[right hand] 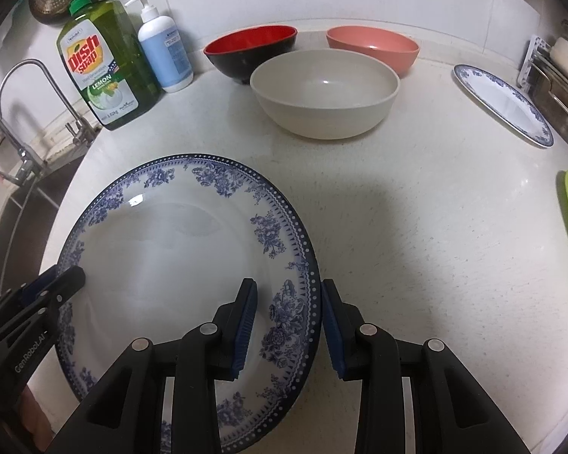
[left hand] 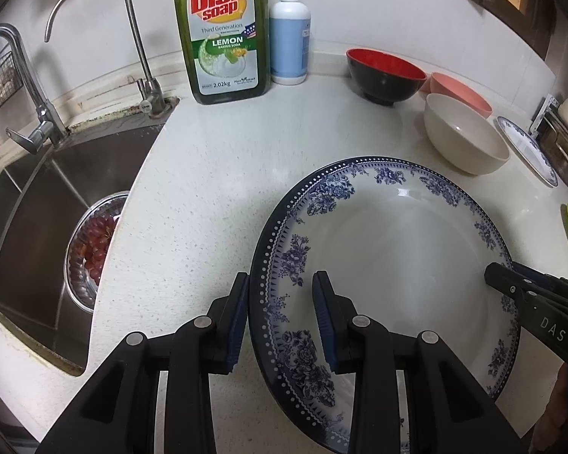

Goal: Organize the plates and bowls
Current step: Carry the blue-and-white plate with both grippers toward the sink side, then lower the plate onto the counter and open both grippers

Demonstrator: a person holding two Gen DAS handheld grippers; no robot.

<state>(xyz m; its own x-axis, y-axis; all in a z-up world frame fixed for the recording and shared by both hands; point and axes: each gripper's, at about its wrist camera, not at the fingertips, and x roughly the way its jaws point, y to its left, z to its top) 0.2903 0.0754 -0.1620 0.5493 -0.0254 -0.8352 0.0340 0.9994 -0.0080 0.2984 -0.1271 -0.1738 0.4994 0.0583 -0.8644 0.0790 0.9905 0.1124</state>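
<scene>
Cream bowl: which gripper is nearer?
Right. The right gripper straddles the big plate's rim on the cream bowl's side; the left gripper straddles the opposite, sink-side rim.

Green bottle (left hand: 223, 30) labelled "Dish soap, LEMON, 2.02kg", right tool (left hand: 541, 302) "DAS", left tool (right hand: 26, 317) "GenRobot.AI"
</scene>
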